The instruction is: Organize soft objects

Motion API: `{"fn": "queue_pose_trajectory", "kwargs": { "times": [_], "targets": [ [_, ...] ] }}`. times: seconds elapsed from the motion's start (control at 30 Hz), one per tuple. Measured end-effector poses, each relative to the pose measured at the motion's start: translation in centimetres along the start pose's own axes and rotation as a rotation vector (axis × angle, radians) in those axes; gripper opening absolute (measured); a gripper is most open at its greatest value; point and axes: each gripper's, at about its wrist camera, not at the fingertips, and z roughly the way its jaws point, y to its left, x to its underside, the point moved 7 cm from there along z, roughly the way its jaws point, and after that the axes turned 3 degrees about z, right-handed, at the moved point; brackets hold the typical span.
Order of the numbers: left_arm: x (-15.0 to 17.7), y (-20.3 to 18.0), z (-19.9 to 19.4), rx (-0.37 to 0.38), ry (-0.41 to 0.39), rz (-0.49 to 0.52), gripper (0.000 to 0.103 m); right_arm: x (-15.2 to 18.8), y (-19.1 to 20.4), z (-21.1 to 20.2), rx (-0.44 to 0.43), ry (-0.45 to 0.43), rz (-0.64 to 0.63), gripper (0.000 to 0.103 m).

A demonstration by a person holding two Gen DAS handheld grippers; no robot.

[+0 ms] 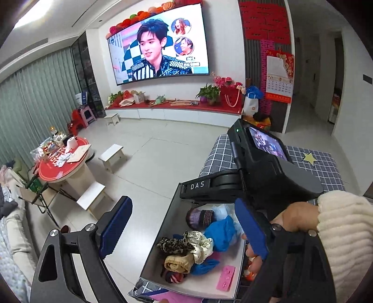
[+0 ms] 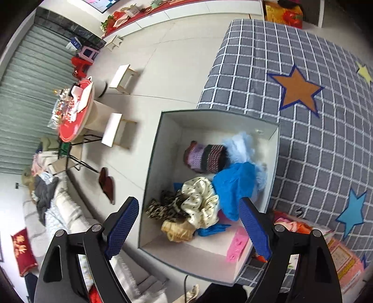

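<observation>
Both tongs [image 2: 188,228] agape over box [image 2: 153,163] w/ scrunchies [image 2: 200,200].

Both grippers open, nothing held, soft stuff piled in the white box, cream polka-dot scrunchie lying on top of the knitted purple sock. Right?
Not quite. In the right wrist view the cream polka-dot scrunchie lies on the leopard-print scrunchie, apart from the knitted purple sock at the far end of the white box. The rest holds: left gripper and right gripper are open, nothing held.

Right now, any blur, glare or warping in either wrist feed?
Left wrist view: sharp, ceiling light blown out top left, TV edges bowed by fisheye. Right wrist view: slight motion blur on the box and its fabrics, checked cloth lines curve, dark vignette in corners.
</observation>
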Motion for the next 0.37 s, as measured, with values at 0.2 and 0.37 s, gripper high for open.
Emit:
{"fn": "queue_pose_trajectory", "kwargs": {
  "times": [0.2, 0.37],
  "targets": [
    [0.4, -0.2, -0.4, -0.001, -0.023, -0.023, 0.092, 1.0, -0.1, 0.3, -0.065, 0.036, 0.002, 0.088],
    [0.0, 0.3, -0.1, -0.010, -0.021, -0.048, 0.103, 1.2, -0.1, -0.1, -0.095, 0.034, 0.024, 0.088]
  ]
}}
